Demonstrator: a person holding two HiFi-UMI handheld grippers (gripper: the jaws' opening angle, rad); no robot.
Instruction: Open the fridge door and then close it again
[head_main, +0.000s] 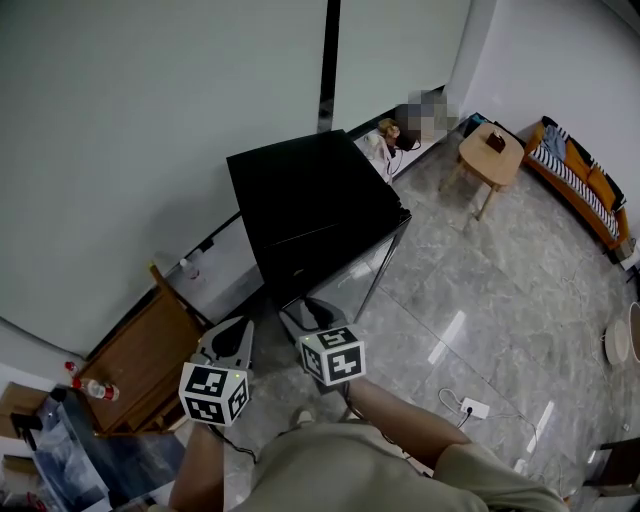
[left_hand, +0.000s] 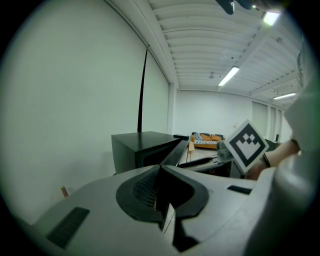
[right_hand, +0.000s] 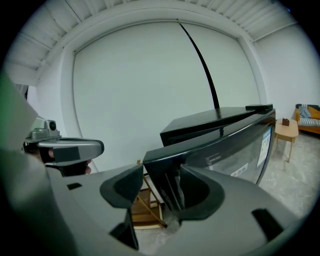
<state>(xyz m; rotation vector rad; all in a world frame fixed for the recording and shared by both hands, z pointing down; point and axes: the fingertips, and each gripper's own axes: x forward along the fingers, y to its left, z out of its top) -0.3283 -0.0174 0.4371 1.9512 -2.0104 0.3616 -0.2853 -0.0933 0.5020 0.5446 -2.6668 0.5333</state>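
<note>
— While we're standing in front of the black fridge (head_main: 310, 205), which backs onto the wall (head_main: 150, 150), does its door (head_main: 352, 283) look shut to us?

— Nope, we'd say ajar. In the left gripper view the door stands a bit away from the fridge body, and its free edge is the side nearest us.

— OK, and the right gripper (right_hand: 160, 172)?

— Its jaws are apart, with the door's free edge standing between them. The edge sits right by the right-hand jaw. On the other side we see a gap, and the wooden stand (head_main: 140, 350) left of the fridge shows through it. So we wouldn't call that clamped.

— And the left gripper (left_hand: 160, 172)?

— Jaws pressed together, nothing in them. It hangs in front of the fridge's left corner, apart from it and just left of the right gripper.

— Anything else around?

— We've got an orange sofa (head_main: 585, 185) well off to the fridge's right.
</note>
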